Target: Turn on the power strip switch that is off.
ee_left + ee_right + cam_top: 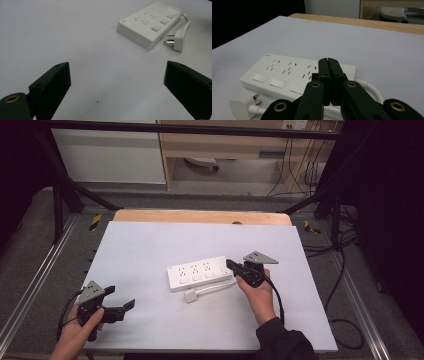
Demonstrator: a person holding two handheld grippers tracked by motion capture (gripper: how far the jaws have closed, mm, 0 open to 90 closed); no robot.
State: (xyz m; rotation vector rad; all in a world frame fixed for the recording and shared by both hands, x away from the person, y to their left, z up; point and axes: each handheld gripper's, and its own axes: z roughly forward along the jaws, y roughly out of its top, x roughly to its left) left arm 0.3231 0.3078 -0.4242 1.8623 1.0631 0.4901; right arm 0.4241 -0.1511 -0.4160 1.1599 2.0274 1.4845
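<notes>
Right gripper (pixel 231 265) clenched empty at the power strip's (pixel 200 272) three o'clock end — left gripper (pixel 122 300) released, at seven o'clock.

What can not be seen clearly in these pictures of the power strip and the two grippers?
- Power strip: in the right gripper view, its end where the cable comes out is hidden behind the shut jaws of the right gripper, so contact cannot be told.
- Plug: too small in the high view to count its pins.
- Left gripper: in its own view, the jaws are cut off by the bottom edge.
- The small mark on the strip's corner: too small to read.
</notes>
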